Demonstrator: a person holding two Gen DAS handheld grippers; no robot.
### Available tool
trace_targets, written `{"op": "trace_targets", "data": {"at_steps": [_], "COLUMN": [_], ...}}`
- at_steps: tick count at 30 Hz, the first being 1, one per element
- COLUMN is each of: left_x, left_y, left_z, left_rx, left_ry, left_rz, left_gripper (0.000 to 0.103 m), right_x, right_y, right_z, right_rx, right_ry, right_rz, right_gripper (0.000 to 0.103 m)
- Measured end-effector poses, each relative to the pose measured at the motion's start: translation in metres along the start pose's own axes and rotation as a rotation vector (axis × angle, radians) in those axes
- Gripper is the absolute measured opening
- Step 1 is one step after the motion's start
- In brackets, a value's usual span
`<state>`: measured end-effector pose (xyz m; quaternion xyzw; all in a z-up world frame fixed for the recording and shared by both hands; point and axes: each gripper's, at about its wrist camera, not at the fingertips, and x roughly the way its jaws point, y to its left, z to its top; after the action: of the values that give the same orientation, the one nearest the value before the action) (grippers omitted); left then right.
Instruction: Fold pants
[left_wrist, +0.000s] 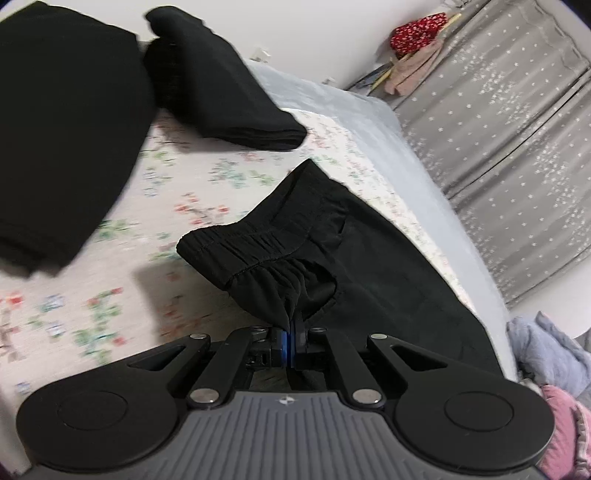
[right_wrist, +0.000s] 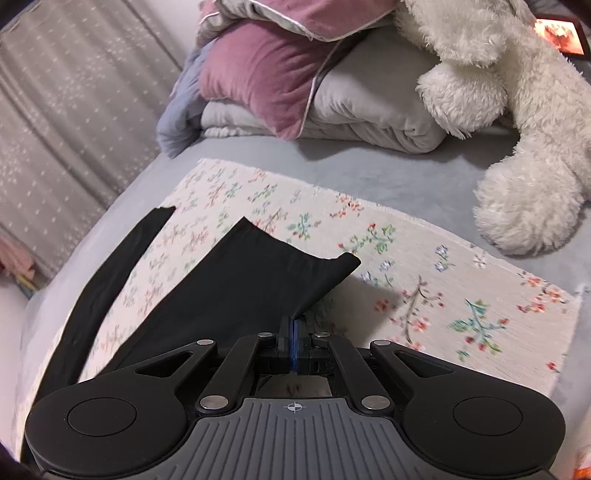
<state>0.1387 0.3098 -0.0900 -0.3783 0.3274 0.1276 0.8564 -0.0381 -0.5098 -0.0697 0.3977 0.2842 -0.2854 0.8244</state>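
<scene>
Black pants (left_wrist: 369, 258) lie on a floral cloth (left_wrist: 207, 192) spread over the bed. My left gripper (left_wrist: 290, 332) is shut on the bunched elastic waistband (left_wrist: 243, 251) and lifts it a little off the cloth. In the right wrist view my right gripper (right_wrist: 294, 325) is shut on the hem end of one black pant leg (right_wrist: 236, 280), which is raised above the floral cloth (right_wrist: 443, 280). The other leg (right_wrist: 110, 266) lies flat to the left, near the cloth's edge.
Two folded black garments (left_wrist: 221, 81) (left_wrist: 62, 129) lie at the far side of the cloth. Grey starred curtains (left_wrist: 517, 147) hang beside the bed. Pink and grey pillows (right_wrist: 280, 74) and a white plush toy (right_wrist: 517, 110) sit at the head of the bed.
</scene>
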Motion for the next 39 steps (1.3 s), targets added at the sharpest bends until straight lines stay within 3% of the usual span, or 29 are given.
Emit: {"op": "trace_targets", "data": {"at_steps": [6, 10, 13, 15, 20, 22, 25, 30, 34, 39], "left_x": [-0.018, -0.016, -0.014, -0.018, -0.042, -0.037, -0.012, 0.060, 0.108, 0.117], "left_y": [0.012, 0.018, 0.016, 0.014, -0.002, -0.021, -0.054, -0.104, -0.132, -0.128], "left_z": [-0.011, -0.011, -0.012, -0.009, -0.002, 0.002, 0.004, -0.002, -0.015, -0.014], "left_rx": [0.032, 0.025, 0.045, 0.037, 0.028, 0.078, 0.155, 0.187, 0.274, 0.213], "left_ry": [-0.022, -0.002, 0.009, -0.028, -0.223, -0.247, -0.219, -0.063, -0.001, 0.038], "left_rz": [0.067, 0.096, 0.156, 0.183, 0.256, 0.230, 0.183, 0.008, 0.028, -0.003], "left_gripper": [0.012, 0.012, 0.023, 0.043, 0.051, 0.055, 0.056, 0.057, 0.057, 0.060], "right_x": [-0.021, -0.028, -0.021, -0.022, -0.032, -0.027, -0.003, 0.052, 0.103, 0.179], "right_y": [-0.008, 0.002, 0.006, 0.003, -0.003, 0.008, 0.038, 0.093, 0.141, 0.189], "right_z": [-0.016, -0.030, -0.032, -0.032, -0.028, -0.021, -0.002, 0.021, 0.038, 0.051], "right_rx": [-0.015, -0.069, -0.108, -0.079, 0.030, 0.011, -0.049, -0.069, -0.084, -0.135], "right_ry": [0.001, -0.004, 0.010, 0.005, -0.059, -0.068, -0.050, 0.046, 0.102, 0.132], "right_rz": [0.023, -0.010, -0.060, -0.065, -0.114, -0.110, -0.068, 0.059, 0.102, 0.110], "right_gripper": [0.000, 0.000, 0.000, 0.005, 0.009, 0.009, 0.012, 0.016, 0.016, 0.016]}}
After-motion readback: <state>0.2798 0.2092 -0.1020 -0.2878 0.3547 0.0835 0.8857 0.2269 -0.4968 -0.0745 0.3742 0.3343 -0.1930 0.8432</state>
